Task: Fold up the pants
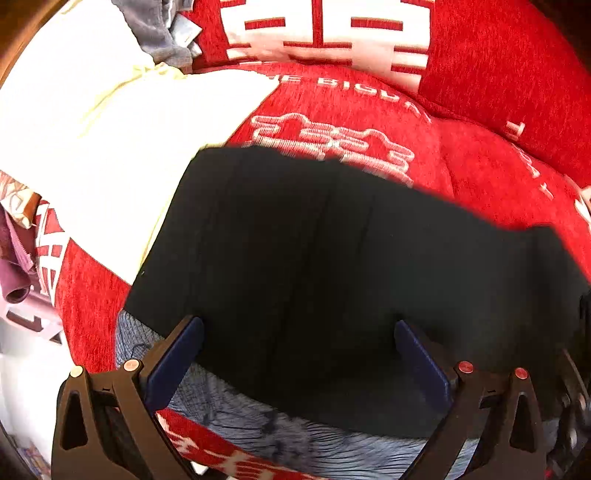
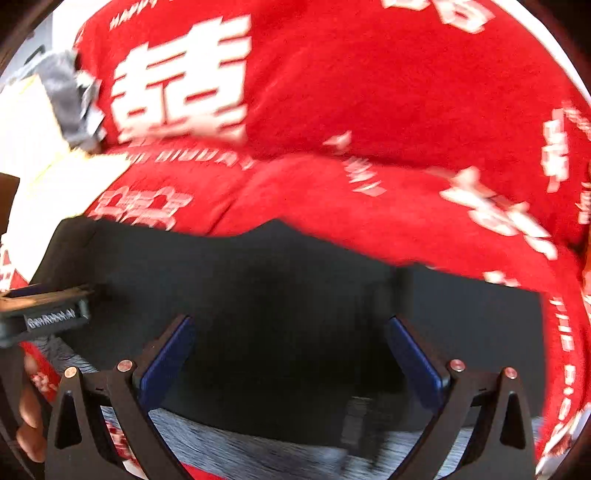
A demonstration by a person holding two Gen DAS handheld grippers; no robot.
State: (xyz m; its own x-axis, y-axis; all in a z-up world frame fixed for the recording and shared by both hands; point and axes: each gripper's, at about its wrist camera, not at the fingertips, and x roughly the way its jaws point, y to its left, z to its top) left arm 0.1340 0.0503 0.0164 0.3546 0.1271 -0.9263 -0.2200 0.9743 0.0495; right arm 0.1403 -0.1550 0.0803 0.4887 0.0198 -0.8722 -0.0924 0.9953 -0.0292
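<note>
We saw the black pants (image 1: 332, 266) lying flat on a red cover (image 1: 480, 177) printed with white characters, which looked like a cushioned sofa or bed, though we could not tell which. Their near edge overlapped a blue-grey ribbed cloth (image 1: 258, 417) that showed beneath them in both views. The left gripper (image 1: 299, 354) hung over the near part of the pants with its blue fingers (image 1: 173, 362) spread wide, holding nothing. The right gripper (image 2: 288, 354) sat in the same way over the pants (image 2: 258, 295), its fingers (image 2: 166, 362) also far apart and empty. In the right wrist view the left gripper's body (image 2: 44, 317) appeared at the left edge, just above the corner of the pants, and part of a hand (image 2: 29, 417) showed below it. A white cloth (image 1: 110, 147) with pale yellow seams lay on the cover to the left of the pants, its edge touching or tucked under them. A grey garment (image 1: 159, 33) was bunched at the far side, beyond the white cloth. Both views were blurred.
</note>
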